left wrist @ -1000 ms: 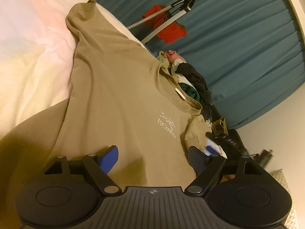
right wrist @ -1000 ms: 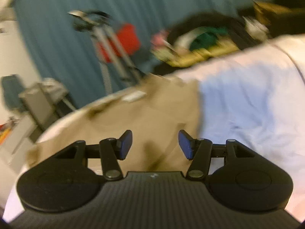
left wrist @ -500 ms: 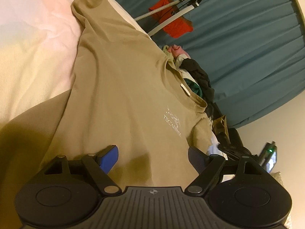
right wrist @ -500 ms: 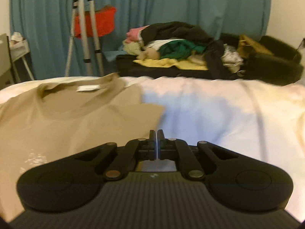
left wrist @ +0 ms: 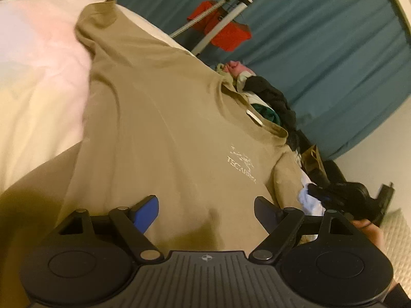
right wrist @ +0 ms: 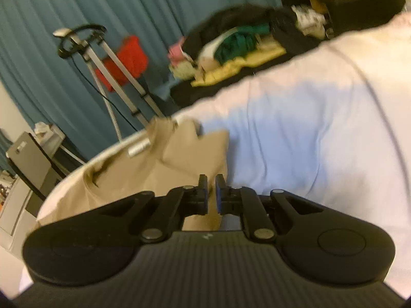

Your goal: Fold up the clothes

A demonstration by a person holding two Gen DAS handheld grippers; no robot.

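Our tan T-shirt (left wrist: 159, 128) lies front side up on the white bed (left wrist: 38, 77), the small chest print showing. Its collar (right wrist: 154, 138) sits at the far edge of the bed, toward the blue curtain (left wrist: 321, 38). The shirt's long axis runs from that collar back toward us and the hem, which is out of view under the left gripper (left wrist: 205, 205). One sleeve (left wrist: 100, 15) stretches out flat to the far left in the left wrist view.

The change is on the other side. A second ago the right gripper (right wrist: 211, 192) had its jaws well apart above the cloth, and half a second ago they had snapped together over the near sleeve. Now that sleeve (right wrist: 200, 151) no longer lies flat: it is lifted and folded over toward the chest. The jaws are parting a little again, with a fold of tan cloth in the narrow gap. The blur keeps us from saying whether the pads press on it.

We read this as the first side fold under way: the sleeve is being brought in across the body.

The left gripper has barely changed over that second. Its jaws stand wide apart above the lower chest, holding nothing. We judge it is placed to pin the shirt or to take the opposite side next.

Beyond the bed are a pile of clothes (right wrist: 231, 46) and a tripod (right wrist: 108, 71) with a red cloth on it.
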